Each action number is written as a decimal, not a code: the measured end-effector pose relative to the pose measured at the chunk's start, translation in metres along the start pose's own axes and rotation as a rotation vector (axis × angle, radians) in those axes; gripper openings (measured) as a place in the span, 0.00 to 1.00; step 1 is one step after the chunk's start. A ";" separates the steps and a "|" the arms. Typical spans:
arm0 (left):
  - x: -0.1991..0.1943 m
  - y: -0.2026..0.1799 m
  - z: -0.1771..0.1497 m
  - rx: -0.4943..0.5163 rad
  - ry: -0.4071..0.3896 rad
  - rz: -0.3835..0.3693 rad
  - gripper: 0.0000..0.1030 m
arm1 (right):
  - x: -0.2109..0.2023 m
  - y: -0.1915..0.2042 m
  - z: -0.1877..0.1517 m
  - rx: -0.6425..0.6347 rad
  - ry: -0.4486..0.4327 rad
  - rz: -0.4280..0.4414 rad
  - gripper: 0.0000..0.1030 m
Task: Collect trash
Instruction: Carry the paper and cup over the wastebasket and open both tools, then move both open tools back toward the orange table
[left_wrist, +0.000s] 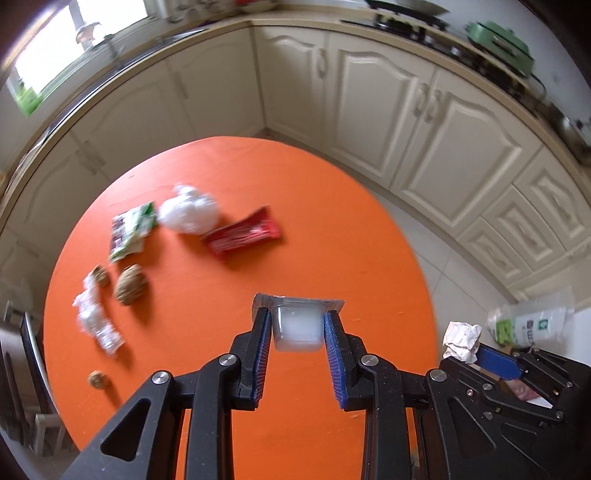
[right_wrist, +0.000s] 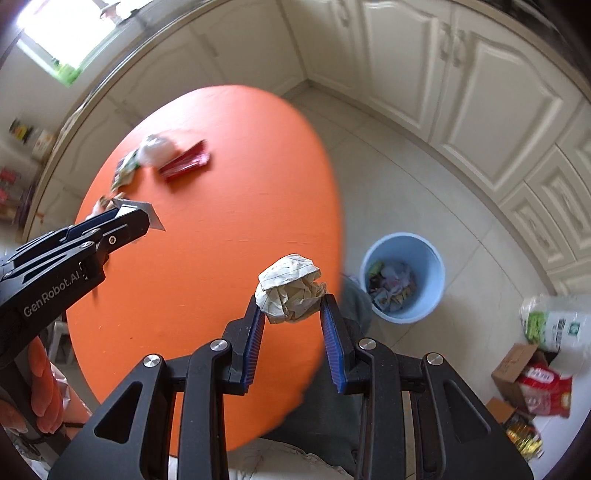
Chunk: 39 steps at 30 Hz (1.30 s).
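My left gripper (left_wrist: 298, 325) is shut on a small clear plastic cup (left_wrist: 297, 330) with a foil rim, held above the orange round table (left_wrist: 332, 229). My right gripper (right_wrist: 291, 306) is shut on a crumpled paper ball (right_wrist: 290, 290) near the table's right edge; that ball (left_wrist: 461, 339) also shows in the left wrist view. On the table lie a red wrapper (left_wrist: 243, 236), a white plastic wad (left_wrist: 190, 214), a green packet (left_wrist: 131, 230), a clear wrapper (left_wrist: 96, 321) and brown nut-like balls (left_wrist: 129, 284). A light blue bin (right_wrist: 404, 277) with trash stands on the floor.
Cream kitchen cabinets (left_wrist: 388, 110) curve around the far side and right. A white bag (right_wrist: 554, 325) and a cardboard box with packets (right_wrist: 528, 380) sit on the floor at the right. A hand (right_wrist: 44, 391) holds the left tool. A chair (left_wrist: 26, 350) stands left.
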<state>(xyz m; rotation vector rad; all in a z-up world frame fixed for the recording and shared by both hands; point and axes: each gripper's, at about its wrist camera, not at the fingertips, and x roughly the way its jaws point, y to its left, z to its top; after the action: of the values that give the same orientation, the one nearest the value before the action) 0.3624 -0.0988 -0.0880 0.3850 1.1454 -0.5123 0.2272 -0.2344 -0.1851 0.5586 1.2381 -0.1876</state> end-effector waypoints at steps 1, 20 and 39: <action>0.004 -0.013 0.006 0.023 0.005 -0.003 0.24 | -0.003 -0.011 -0.001 0.023 -0.005 -0.002 0.31; 0.083 -0.229 0.060 0.390 0.075 -0.067 0.25 | -0.035 -0.224 -0.037 0.466 -0.053 -0.066 0.31; 0.160 -0.241 0.097 0.338 0.169 0.011 0.40 | 0.017 -0.236 -0.003 0.449 0.023 0.012 0.34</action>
<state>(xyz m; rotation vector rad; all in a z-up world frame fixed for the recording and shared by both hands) 0.3505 -0.3792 -0.2081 0.7380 1.2198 -0.6757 0.1289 -0.4314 -0.2725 0.9573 1.2186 -0.4566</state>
